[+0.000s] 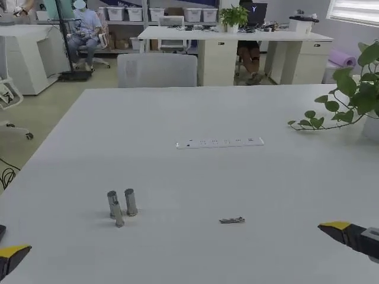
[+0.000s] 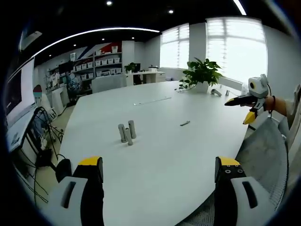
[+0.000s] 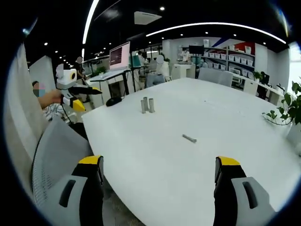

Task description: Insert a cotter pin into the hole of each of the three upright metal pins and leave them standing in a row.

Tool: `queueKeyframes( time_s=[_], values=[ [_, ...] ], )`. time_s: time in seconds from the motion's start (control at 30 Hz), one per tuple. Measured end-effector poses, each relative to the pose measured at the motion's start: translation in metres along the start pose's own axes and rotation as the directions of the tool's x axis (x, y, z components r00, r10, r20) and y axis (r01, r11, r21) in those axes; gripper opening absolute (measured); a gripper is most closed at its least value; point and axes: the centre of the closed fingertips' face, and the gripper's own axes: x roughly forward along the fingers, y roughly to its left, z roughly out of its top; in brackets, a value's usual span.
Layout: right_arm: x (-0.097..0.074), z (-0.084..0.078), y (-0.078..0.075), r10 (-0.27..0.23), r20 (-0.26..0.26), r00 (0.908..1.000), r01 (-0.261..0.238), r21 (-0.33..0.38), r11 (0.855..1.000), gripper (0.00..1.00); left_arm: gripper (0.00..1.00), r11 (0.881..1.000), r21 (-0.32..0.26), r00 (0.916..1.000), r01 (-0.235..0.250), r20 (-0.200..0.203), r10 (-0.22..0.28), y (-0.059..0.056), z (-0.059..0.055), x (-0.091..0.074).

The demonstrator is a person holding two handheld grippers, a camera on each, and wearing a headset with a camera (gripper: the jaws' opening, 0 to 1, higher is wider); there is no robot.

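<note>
Left gripper [image 2: 158, 162]: jaws spread wide, nothing between them, low at the near left edge of the table [image 1: 249, 177]
Right gripper [image 3: 158, 162]: also wide and empty, off the near right edge
Metal pins [image 1: 119, 214]: three, upright, bunched close left of centre, two behind and one in front, so not a tidy row
Cotter pin [image 1: 232, 220]: flat on the table, right of the metal pins and well apart from them; too small to tell whether it is one piece or several
Long axis: runs left to right across your head view
What the move turns on: the cotter pin lies ahead and to the left of your right gripper, the nearer hand; the metal pins sit closer to your left
Likely next: reach in with the right and close across that thin axis
</note>
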Motion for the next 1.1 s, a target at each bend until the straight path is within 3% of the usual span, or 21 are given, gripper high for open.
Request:
queueKeyframes(
  time_s=[1.1],
  values=[
    [0.0043, -0.0006, 0.0015, 0.015, -0.005, 0.9999, -0.015, -0.001, 1.000, 1.00, 0.99, 1.000, -0.002, 1.0000, -0.002, 0.000, 0.002, 0.0015, -0.0015, 0.0019]
  ],
)
